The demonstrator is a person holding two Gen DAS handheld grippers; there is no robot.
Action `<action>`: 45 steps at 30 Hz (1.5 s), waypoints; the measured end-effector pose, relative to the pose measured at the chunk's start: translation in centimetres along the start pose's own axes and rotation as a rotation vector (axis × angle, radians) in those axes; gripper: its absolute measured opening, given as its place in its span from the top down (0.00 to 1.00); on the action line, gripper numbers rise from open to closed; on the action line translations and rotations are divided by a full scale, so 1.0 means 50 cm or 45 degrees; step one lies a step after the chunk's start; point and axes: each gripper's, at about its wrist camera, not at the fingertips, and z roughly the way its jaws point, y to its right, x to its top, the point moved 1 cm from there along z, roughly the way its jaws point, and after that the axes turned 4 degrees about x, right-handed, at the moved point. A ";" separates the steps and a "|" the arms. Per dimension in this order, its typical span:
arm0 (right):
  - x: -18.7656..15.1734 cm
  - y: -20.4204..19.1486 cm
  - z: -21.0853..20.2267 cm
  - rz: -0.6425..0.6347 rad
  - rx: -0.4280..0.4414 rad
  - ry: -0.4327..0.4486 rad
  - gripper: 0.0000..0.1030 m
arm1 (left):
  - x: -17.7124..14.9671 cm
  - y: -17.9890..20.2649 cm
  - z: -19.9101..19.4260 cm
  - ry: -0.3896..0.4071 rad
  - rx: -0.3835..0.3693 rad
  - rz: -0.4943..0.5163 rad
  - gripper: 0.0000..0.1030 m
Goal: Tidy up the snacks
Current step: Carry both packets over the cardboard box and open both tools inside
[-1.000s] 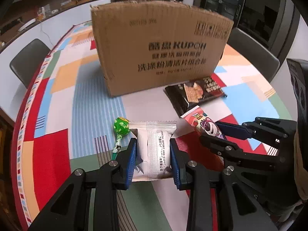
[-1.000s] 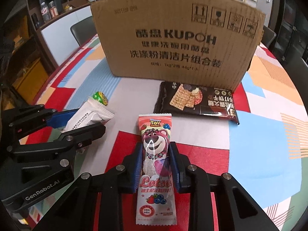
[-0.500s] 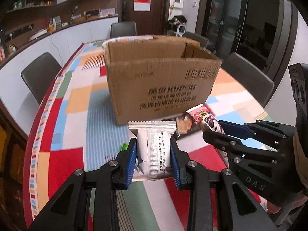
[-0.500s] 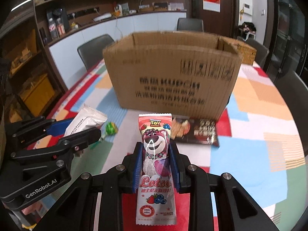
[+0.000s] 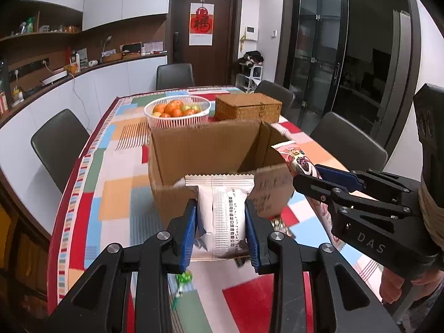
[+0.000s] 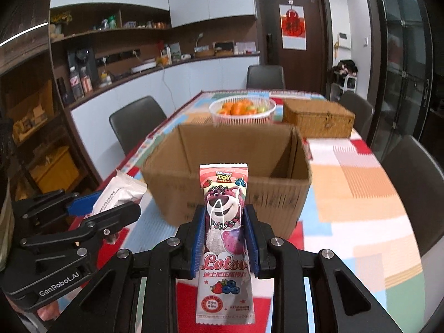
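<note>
My left gripper [image 5: 220, 213] is shut on a white snack packet [image 5: 222, 216] and holds it in the air just before the near wall of the open cardboard box [image 5: 205, 149]. My right gripper [image 6: 224, 222] is shut on a pink Lotso bear snack packet [image 6: 224, 238], also raised in front of the box [image 6: 236, 144]. Each gripper shows in the other's view: the right one [image 5: 322, 177] with its pink packet, the left one [image 6: 111, 202] with its white packet [image 6: 119, 194]. The box looks empty inside. A green lollipop [image 5: 183, 279] lies on the table below the left gripper.
Behind the box stand a white basket of oranges [image 5: 177, 112] and a wicker box [image 5: 247, 108]. The patchwork tablecloth [image 6: 360, 194] covers the table. Dark chairs [image 5: 58, 144] ring it. A dark cracker packet [image 5: 280, 226] peeks out at the box's foot.
Both grippers rose with their packets and tilted up, so the box's open top and the far table items came into view. The lollipop and cracker packet dropped low in frame.
</note>
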 end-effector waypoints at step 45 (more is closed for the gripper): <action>0.161 0.050 0.146 -0.138 -0.071 -0.051 0.48 | 0.100 -0.053 0.094 -0.072 0.142 -0.032 0.54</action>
